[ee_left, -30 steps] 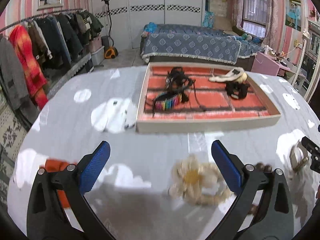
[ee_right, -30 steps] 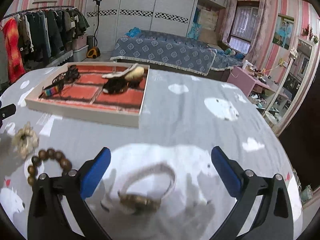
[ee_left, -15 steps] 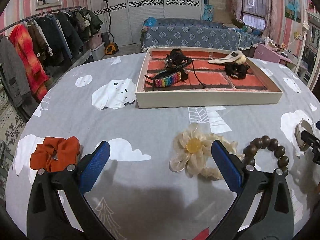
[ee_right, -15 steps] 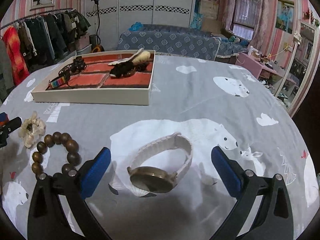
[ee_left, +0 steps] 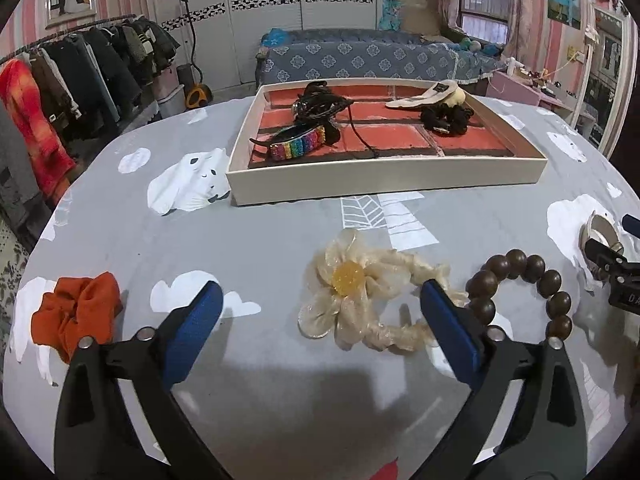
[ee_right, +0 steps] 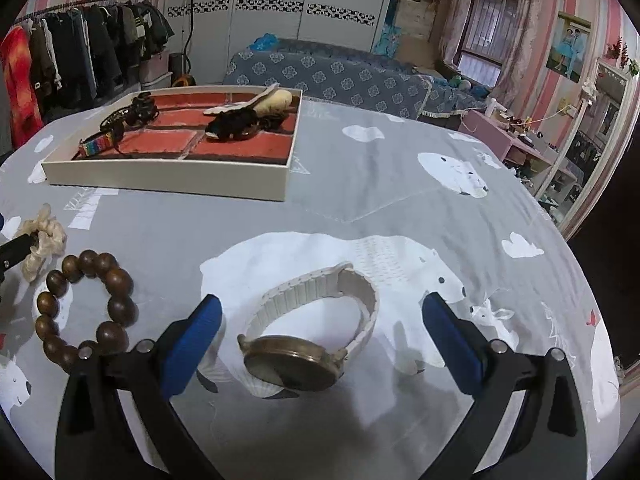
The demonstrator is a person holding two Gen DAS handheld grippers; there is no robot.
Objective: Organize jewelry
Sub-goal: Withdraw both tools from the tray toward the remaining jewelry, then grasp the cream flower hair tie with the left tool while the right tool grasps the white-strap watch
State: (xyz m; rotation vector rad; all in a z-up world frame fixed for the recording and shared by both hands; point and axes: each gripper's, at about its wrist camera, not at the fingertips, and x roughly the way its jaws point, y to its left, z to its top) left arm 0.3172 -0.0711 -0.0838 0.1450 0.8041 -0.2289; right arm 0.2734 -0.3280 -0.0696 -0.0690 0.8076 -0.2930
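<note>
Two wide-spread grippers poised over jewelry on a cloth-covered bench.

The left gripper (ee_left: 320, 312), jaws just closing slightly yet wide, straddles a cream gauzy flower scrunchie (ee_left: 360, 292), its right pad overlapping the ruffled loop. The right gripper (ee_right: 320, 322) brackets a white-strapped, brass-cased watch (ee_right: 308, 336), pads clear of it. Round dark wooden beads (ee_left: 524, 284) lie between the two. A shallow cream tray (ee_left: 384, 178), brick-red inside, sits beyond across bare cloth; an orange scrunchie (ee_left: 76, 316) lies near the bench's left edge.
</note>
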